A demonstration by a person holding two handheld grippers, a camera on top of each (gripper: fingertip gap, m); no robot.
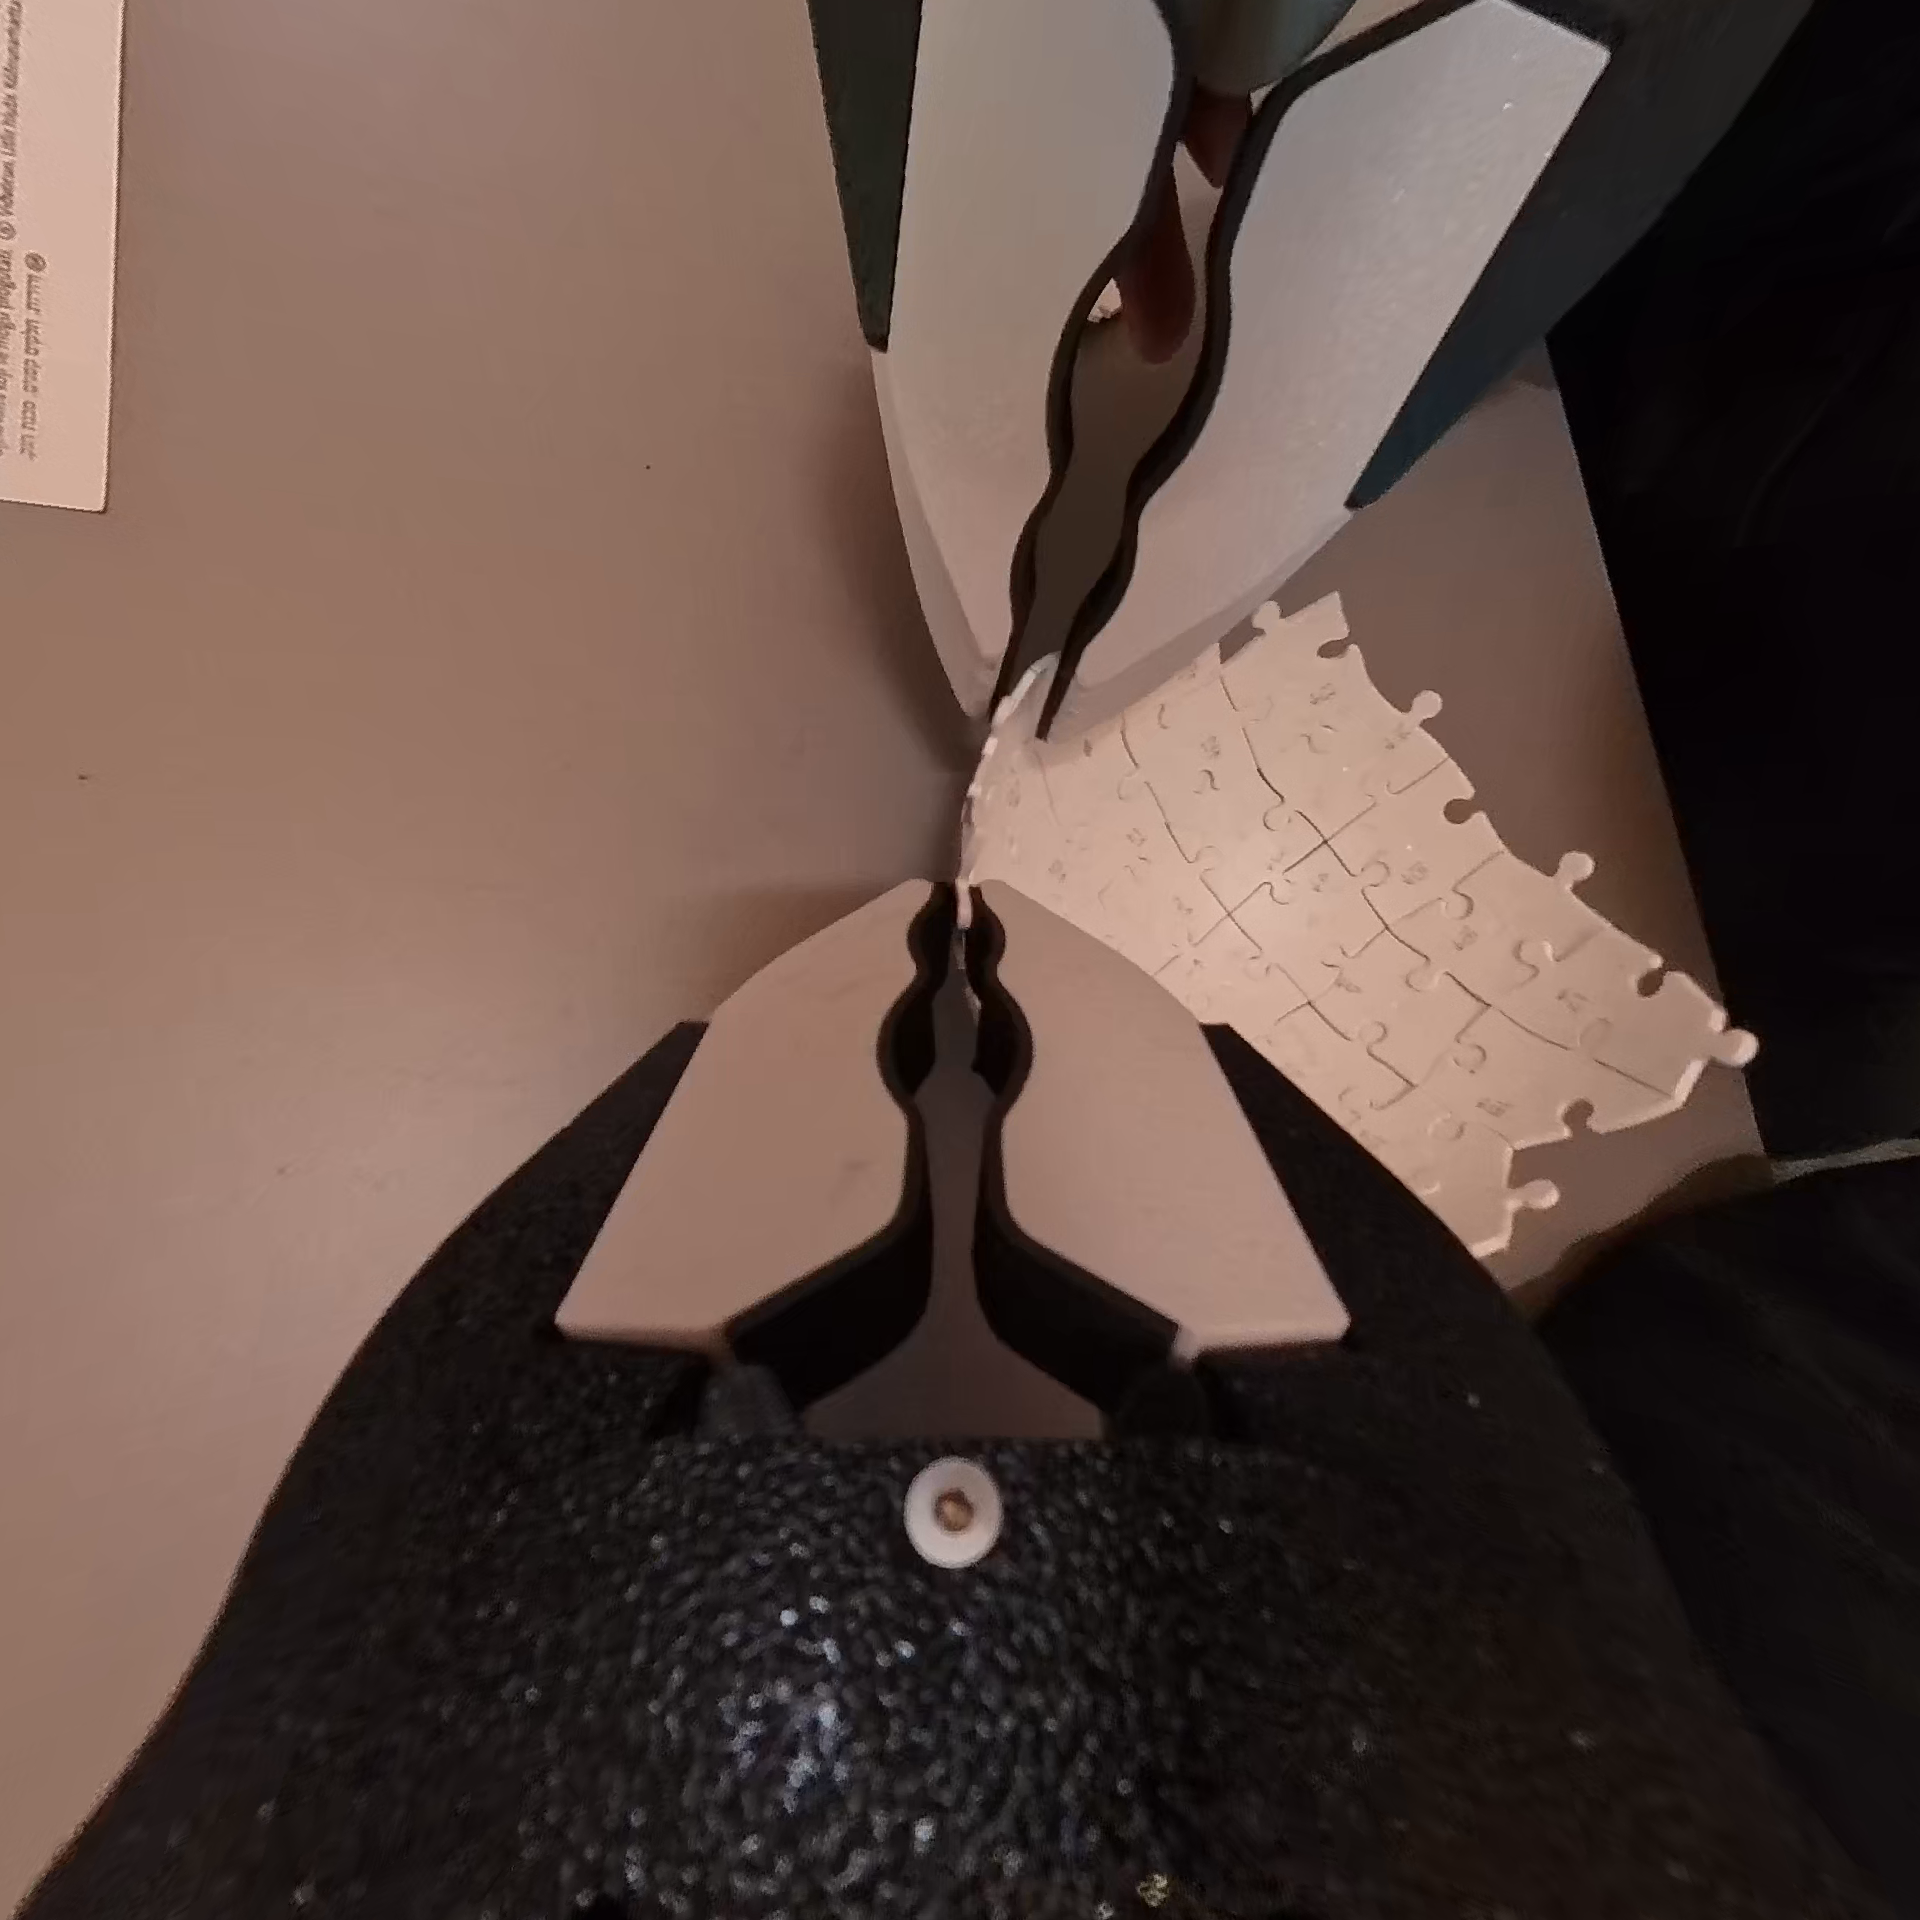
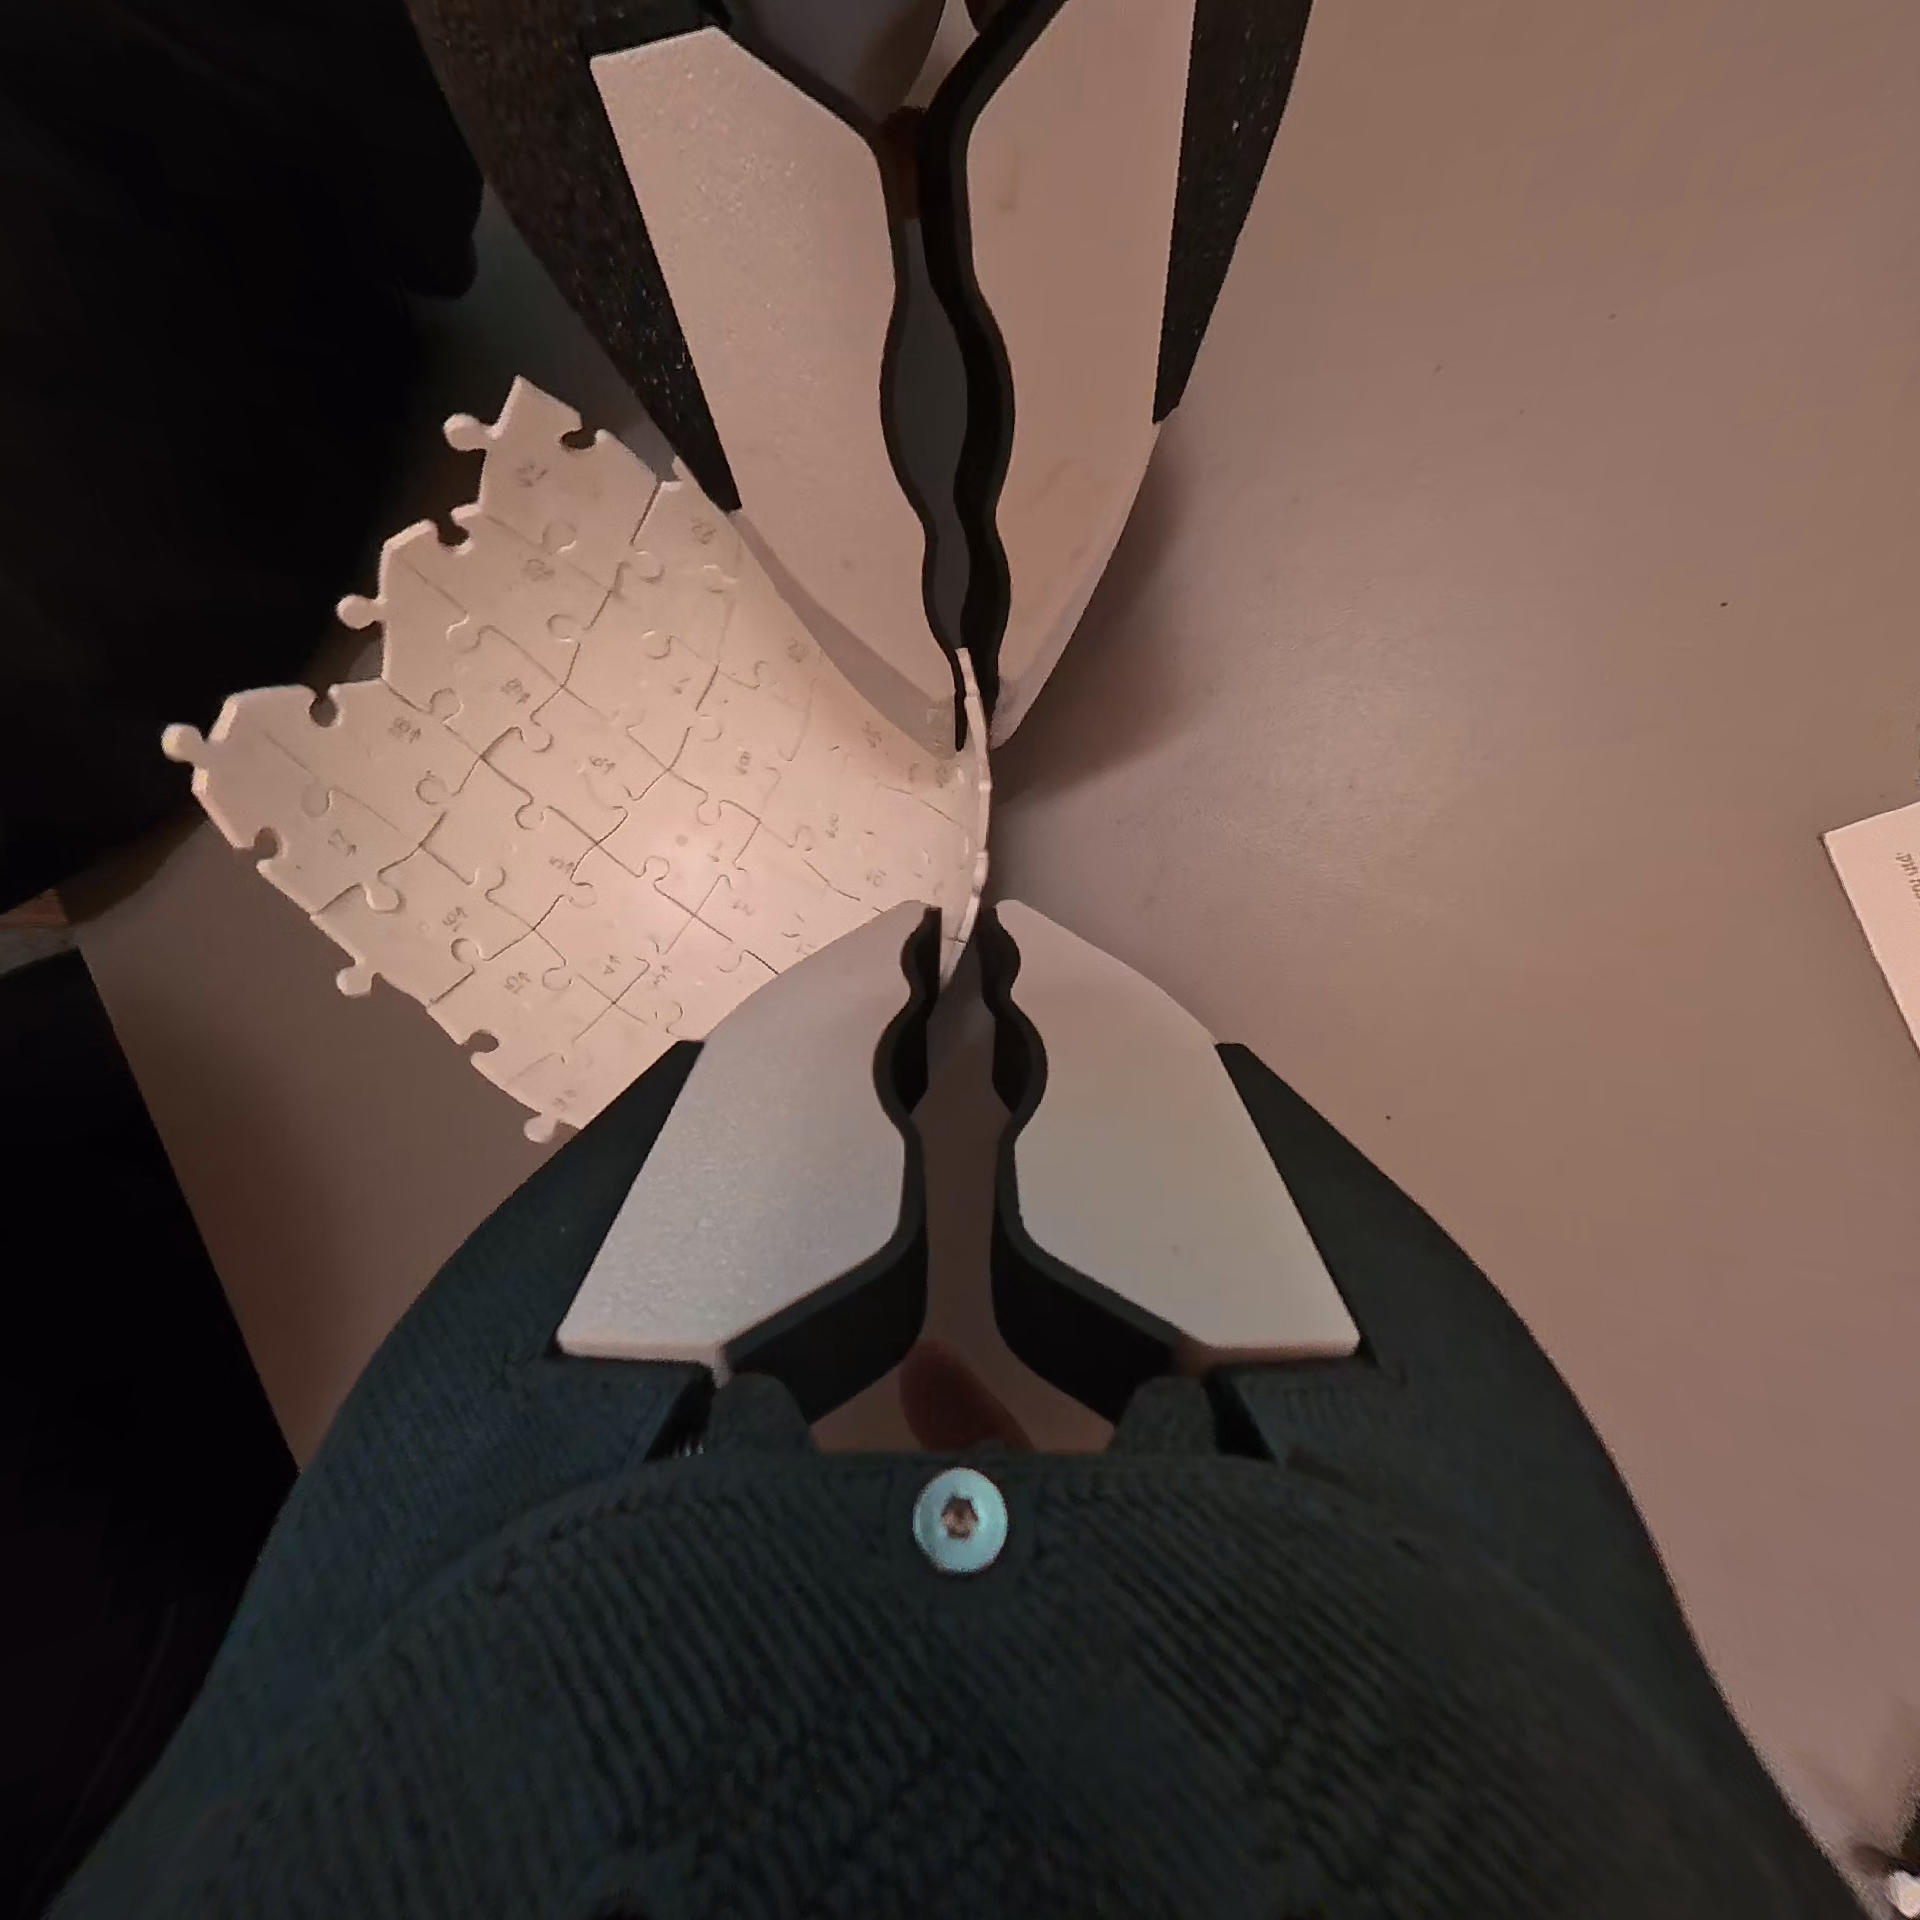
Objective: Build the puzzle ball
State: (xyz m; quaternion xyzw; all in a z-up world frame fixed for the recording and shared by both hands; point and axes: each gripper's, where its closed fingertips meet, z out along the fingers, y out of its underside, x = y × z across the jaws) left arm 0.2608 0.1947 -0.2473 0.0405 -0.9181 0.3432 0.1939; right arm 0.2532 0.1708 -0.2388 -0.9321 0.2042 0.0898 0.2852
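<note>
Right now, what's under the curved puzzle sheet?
Below the puzzle sheet only the tan table shows around its edges. Whatever lies directly beneath is covered by the joined pieces.

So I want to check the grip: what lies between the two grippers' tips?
Only the edge of the curved puzzle sheet, pinched by the left gripper and the right gripper; clearest in the right wrist view.

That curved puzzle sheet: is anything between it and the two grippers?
Nothing visible. The left gripper and the right gripper both pinch the same edge of the curved puzzle sheet, held above the table.
</note>
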